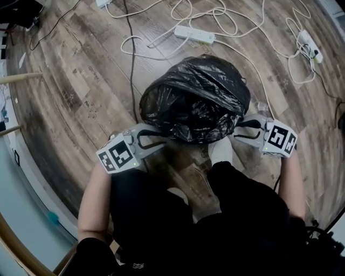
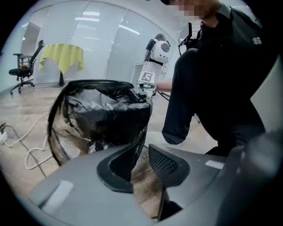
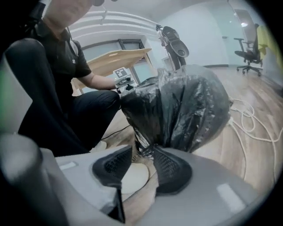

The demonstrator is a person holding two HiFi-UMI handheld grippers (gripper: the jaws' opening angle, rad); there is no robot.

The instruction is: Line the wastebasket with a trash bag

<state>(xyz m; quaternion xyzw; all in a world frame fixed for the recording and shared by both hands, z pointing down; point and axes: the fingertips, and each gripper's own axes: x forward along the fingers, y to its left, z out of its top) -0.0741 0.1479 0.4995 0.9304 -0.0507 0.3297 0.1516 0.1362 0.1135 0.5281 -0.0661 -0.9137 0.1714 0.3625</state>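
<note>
Bag (image 1: 194,99): black, crinkled, standing on the wood floor (image 1: 70,81) and covering the basket, which is hiding beneath it.

Left hand-held gripper (image 2: 140,148): I am holding it at the bag's near left side, jaws standing apart, film hanging just at the tips, nothing pinched.

Right hand-held gripper (image 3: 142,150): I am holding it at the bag's near right side, jaws apart, film edge lying between the tips, unclamped.

Power strip (image 1: 194,35) and white cords (image 1: 215,16): lying beyond the bag.
</note>
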